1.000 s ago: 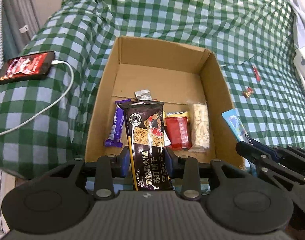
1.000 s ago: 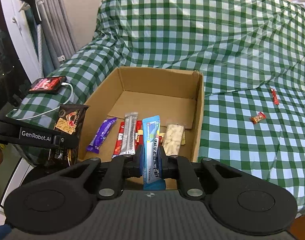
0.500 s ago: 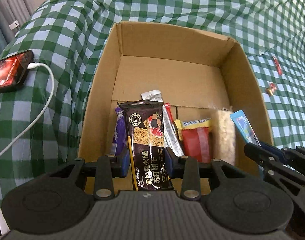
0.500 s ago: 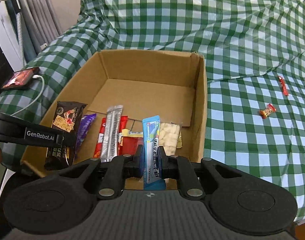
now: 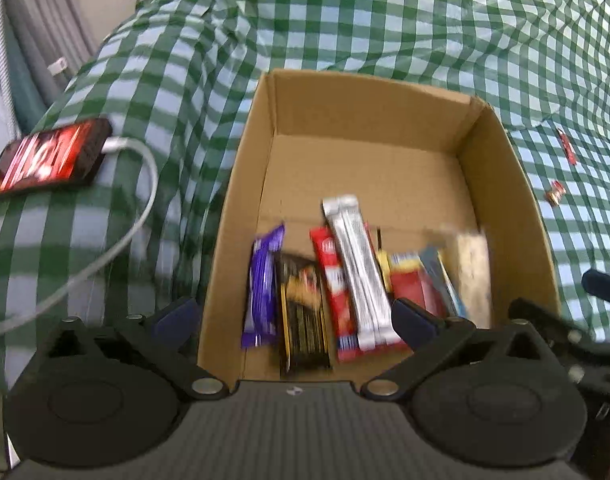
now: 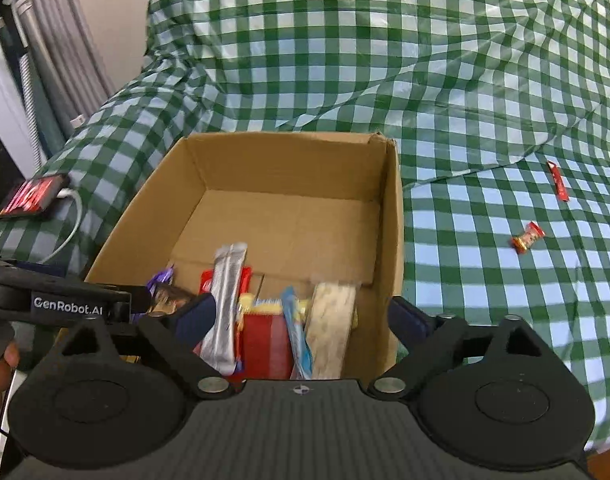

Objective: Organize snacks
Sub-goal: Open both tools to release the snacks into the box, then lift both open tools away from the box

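An open cardboard box sits on the green checked cloth and holds several snack packs. The black cracker pack lies between a purple bar and a red pack under a silver stick. The blue pack lies between a red pouch and a pale rice bar. My left gripper is open and empty above the box's near edge. My right gripper is open and empty above the near right part of the box.
A phone with a white cable lies on the cloth left of the box. A small wrapped candy and a thin red stick lie on the cloth to the right.
Both grippers have opened. The black cracker pack has dropped from the left gripper into the box, and the blue pack has dropped from the right gripper into the box. Both views pulled back slightly.
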Demonstrator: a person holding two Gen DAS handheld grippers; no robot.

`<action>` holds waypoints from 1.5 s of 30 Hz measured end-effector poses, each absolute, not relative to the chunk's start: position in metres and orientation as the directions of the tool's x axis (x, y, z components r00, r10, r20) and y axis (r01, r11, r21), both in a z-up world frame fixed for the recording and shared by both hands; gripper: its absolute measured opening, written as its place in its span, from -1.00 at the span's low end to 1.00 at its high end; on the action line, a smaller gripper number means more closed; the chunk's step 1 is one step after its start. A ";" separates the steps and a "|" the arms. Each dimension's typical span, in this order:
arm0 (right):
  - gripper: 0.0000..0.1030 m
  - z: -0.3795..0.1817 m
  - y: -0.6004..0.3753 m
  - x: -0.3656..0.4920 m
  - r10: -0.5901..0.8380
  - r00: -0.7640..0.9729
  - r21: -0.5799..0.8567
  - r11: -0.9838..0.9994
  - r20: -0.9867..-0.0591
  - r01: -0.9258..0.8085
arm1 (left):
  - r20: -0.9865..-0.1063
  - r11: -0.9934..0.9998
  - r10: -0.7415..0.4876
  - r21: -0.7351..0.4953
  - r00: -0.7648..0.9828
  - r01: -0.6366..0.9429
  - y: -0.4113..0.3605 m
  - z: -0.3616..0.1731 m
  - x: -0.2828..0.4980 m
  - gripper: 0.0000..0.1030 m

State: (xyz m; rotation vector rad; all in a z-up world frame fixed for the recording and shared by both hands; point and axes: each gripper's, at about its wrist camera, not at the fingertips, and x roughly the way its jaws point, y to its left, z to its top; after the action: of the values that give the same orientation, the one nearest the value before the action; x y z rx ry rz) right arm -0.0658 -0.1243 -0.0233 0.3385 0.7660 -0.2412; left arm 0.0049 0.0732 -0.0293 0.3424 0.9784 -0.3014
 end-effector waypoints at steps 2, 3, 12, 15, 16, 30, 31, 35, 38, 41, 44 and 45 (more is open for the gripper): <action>0.88 -0.022 -0.113 -0.081 -0.081 0.690 0.204 0.925 -0.719 0.322 | -0.854 0.912 -0.096 0.130 0.511 0.389 0.082 -0.026 -0.011 0.99; 0.89 -0.021 -0.107 -0.088 -0.078 0.687 0.202 0.927 -0.722 0.317 | -0.858 0.913 -0.099 0.123 0.504 0.388 0.086 -0.025 -0.020 0.99; 0.98 -0.002 -0.060 -0.146 -0.122 0.725 0.133 0.950 -0.677 0.284 | -0.827 0.929 -0.112 0.110 0.551 0.354 0.116 -0.007 -0.091 0.99; 0.98 0.005 -0.053 -0.165 -0.141 0.746 0.113 0.954 -0.651 0.278 | -0.805 0.933 -0.123 0.105 0.580 0.344 0.122 0.000 -0.110 0.99; 0.98 0.008 -0.051 -0.173 -0.149 0.755 0.106 0.955 -0.639 0.278 | -0.799 0.934 -0.125 0.105 0.588 0.341 0.122 0.003 -0.114 0.99; 0.99 0.025 -0.037 -0.235 -0.208 0.817 0.085 0.951 -0.538 0.298 | -0.730 0.935 -0.142 0.124 0.668 0.333 0.128 0.023 -0.171 0.99; 0.99 0.026 -0.035 -0.238 -0.212 0.821 0.083 0.951 -0.531 0.299 | -0.727 0.934 -0.141 0.127 0.672 0.333 0.128 0.024 -0.172 0.99; 0.99 0.030 -0.033 -0.245 -0.218 0.828 0.081 0.950 -0.516 0.301 | -0.714 0.934 -0.142 0.134 0.686 0.333 0.130 0.028 -0.177 0.99; 0.99 0.031 -0.032 -0.248 -0.221 0.834 0.080 0.950 -0.506 0.301 | -0.708 0.934 -0.141 0.137 0.692 0.330 0.130 0.030 -0.180 0.99; 0.99 0.032 -0.031 -0.250 -0.222 0.835 0.080 0.950 -0.504 0.300 | -0.705 0.934 -0.142 0.138 0.695 0.330 0.131 0.030 -0.181 0.99; 0.99 0.031 -0.031 -0.250 -0.223 0.835 0.078 0.950 -0.502 0.301 | -0.704 0.933 -0.142 0.139 0.696 0.331 0.131 0.031 -0.181 0.99; 0.99 0.031 -0.032 -0.250 -0.222 0.836 0.079 0.951 -0.502 0.300 | -0.705 0.933 -0.141 0.139 0.695 0.331 0.131 0.031 -0.181 0.99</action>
State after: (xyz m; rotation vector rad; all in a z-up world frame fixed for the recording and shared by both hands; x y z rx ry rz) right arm -0.2497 -0.0316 0.0308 0.1572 0.5116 -0.2774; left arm -0.1810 0.1308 0.0306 0.2649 0.7594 -0.2668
